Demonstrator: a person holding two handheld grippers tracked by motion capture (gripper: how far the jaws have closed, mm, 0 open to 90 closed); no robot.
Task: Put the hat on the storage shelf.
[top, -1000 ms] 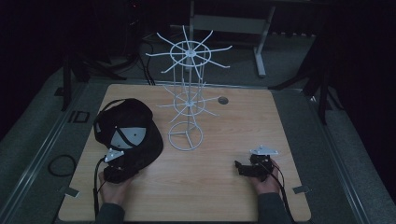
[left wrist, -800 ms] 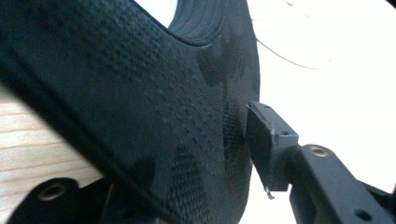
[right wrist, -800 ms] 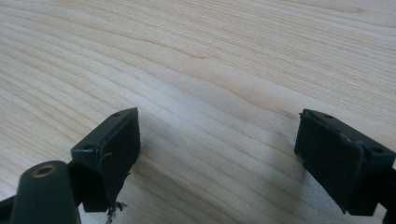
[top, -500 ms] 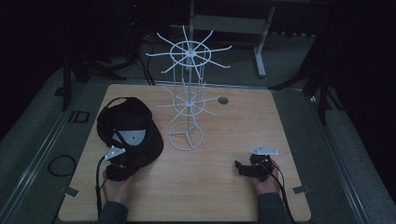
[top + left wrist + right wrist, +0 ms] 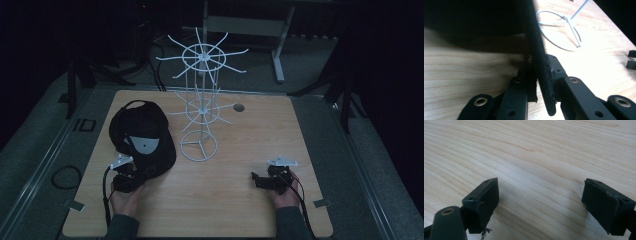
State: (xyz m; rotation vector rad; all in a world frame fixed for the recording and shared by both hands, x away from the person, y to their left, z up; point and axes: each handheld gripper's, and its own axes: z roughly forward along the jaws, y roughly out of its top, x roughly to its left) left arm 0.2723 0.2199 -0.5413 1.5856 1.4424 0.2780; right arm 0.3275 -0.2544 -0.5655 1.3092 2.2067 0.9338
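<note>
Both grippers sit low on the bench (image 5: 225, 210): left gripper (image 5: 131, 176) just clamped its jaws on the cap (image 5: 142, 135) brim, with the rack (image 5: 200, 115) up and to the right of it, while the right gripper (image 5: 264, 181) idles with jaws apart.

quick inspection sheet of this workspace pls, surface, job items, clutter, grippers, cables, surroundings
surface: light wooden table, bare in front of the right gripper.
job's things: black cap lies at the left, its brim edge toward the person; white wire rack stands upright mid-table on a ring base.
clutter: a small round dark spot behind the rack, too small to identify.
grippers: left gripper has just been closing and its jaws are clamped on the cap's brim; right gripper rests open over bare wood, nothing between its jaws.
cables: a dark cable trails from the left gripper toward the table's near edge; a loop lies on the floor at left.
surroundings: dark room, grey floor, metal stand legs behind the table.
</note>
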